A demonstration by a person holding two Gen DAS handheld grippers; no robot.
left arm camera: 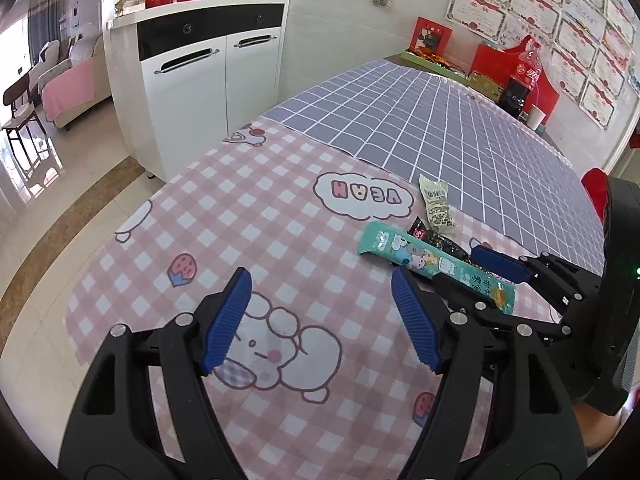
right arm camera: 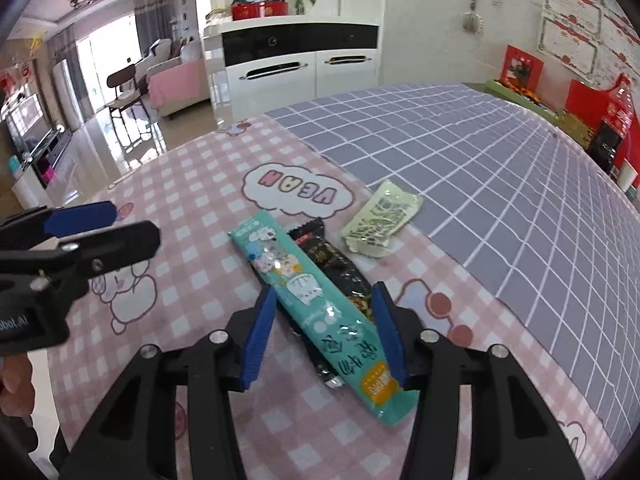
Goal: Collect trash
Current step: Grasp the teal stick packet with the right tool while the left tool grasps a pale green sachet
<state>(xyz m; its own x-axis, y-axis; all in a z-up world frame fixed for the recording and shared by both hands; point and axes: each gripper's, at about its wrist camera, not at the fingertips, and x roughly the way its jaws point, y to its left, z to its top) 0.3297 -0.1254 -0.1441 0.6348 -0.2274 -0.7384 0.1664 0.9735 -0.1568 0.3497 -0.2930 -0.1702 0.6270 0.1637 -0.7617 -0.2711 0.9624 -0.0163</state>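
Three wrappers lie on the pink checked tablecloth: a long teal wrapper point(right arm camera: 320, 312), a black wrapper point(right arm camera: 332, 260) partly under it, and a pale green wrapper point(right arm camera: 380, 220) beyond them. My right gripper point(right arm camera: 324, 300) is open, its blue pads on either side of the teal and black wrappers, not closed on them. My left gripper point(left arm camera: 320, 284) is open and empty over the cloth, left of the wrappers. In the left wrist view the teal wrapper point(left arm camera: 420, 258), black wrapper point(left arm camera: 436, 240) and pale green wrapper point(left arm camera: 438, 206) lie at the right, with the right gripper point(left arm camera: 480, 268) around them.
The table carries a pink checked cloth point(left arm camera: 240, 208) and a purple grid cloth point(left arm camera: 440, 128). Red boxes and a cola bottle point(left arm camera: 528, 68) stand at the far end. A white cabinet point(left arm camera: 208, 76) stands beyond the table's left edge. The left gripper shows at the left in the right wrist view point(right arm camera: 100, 228).
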